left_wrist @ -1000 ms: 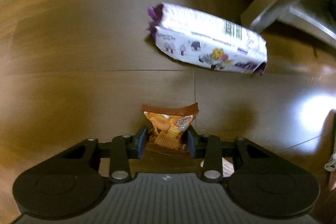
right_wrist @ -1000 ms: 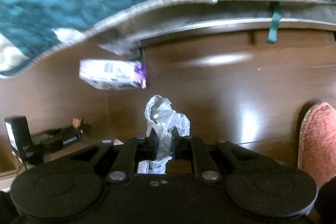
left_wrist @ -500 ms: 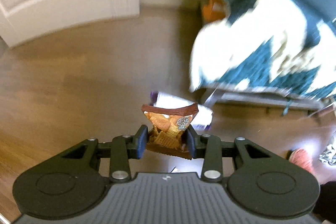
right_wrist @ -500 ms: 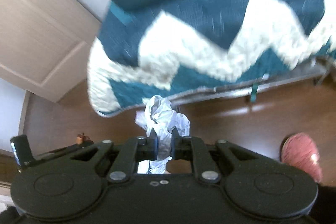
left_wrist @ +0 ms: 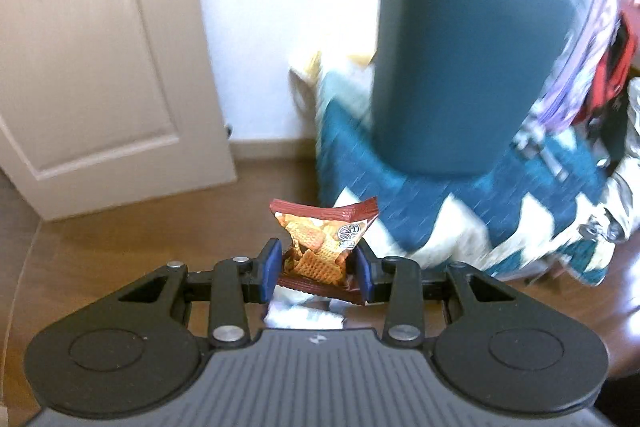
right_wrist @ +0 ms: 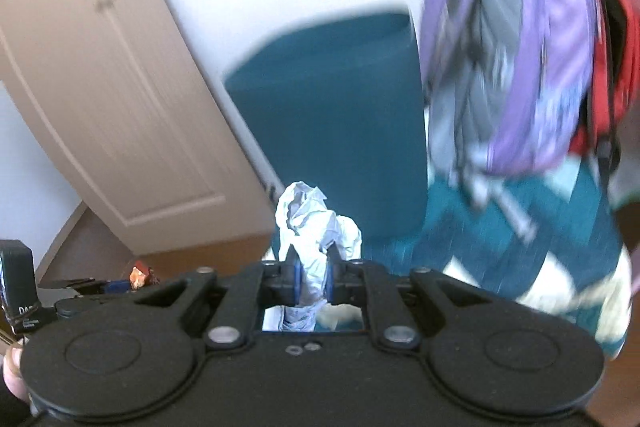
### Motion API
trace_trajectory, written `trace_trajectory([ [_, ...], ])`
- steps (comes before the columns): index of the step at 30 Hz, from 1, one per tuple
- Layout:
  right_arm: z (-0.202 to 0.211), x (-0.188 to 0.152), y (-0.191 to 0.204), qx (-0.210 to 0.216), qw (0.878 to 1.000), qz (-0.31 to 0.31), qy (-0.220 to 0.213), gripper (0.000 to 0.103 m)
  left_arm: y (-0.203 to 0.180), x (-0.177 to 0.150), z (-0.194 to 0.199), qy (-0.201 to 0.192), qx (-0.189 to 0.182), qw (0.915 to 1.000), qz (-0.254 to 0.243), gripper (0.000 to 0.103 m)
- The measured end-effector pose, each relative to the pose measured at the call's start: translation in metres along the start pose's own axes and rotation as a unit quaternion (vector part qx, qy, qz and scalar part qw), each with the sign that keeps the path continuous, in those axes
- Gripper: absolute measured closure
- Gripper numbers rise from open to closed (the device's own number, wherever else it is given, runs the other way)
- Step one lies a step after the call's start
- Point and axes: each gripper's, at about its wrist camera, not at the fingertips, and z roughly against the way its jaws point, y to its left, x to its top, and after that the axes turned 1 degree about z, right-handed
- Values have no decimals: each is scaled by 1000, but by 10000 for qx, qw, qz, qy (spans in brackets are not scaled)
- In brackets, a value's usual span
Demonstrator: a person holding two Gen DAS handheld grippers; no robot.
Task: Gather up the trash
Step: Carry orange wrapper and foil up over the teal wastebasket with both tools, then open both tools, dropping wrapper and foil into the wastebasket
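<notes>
While the left tongs (left_wrist: 318, 269) pinch a snack bag (left_wrist: 324, 243) (print unreadable), the right tongs (right_wrist: 313, 281) clamp crumpled paper (right_wrist: 314, 227).

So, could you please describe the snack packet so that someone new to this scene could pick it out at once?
Start at the white door in the left wrist view and drop to the left gripper at the bottom. The snack packet is clamped between its blue pads: brown-edged, printed with orange lattice crackers, unlike the plain crumpled paper that the right gripper holds.

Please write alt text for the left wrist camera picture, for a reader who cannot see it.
The left gripper pinches a small brown snack packet above a wooden floor. Behind stand a pale door and a teal-and-white quilt.
</notes>
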Motion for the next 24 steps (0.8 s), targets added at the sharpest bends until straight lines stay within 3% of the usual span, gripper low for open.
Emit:
trace_trajectory([
  [5, 24, 49, 7, 91, 9977, 446, -500, 93, -41, 52, 40, -614, -88, 9976, -315, 65],
  [10, 26, 102, 15, -50, 9933, 699, -921, 93, -80, 109, 72, -975, -228, 9937, -500, 65],
  [17, -1, 150, 15, -441, 9872, 1040, -1130, 93, -135, 165, 70, -1427, -76, 9856, -900, 65],
  [24, -46, 168, -4, -567, 9874, 1134, -951, 93, -168, 202, 26, -1307, 19, 9855, -1085, 65],
])
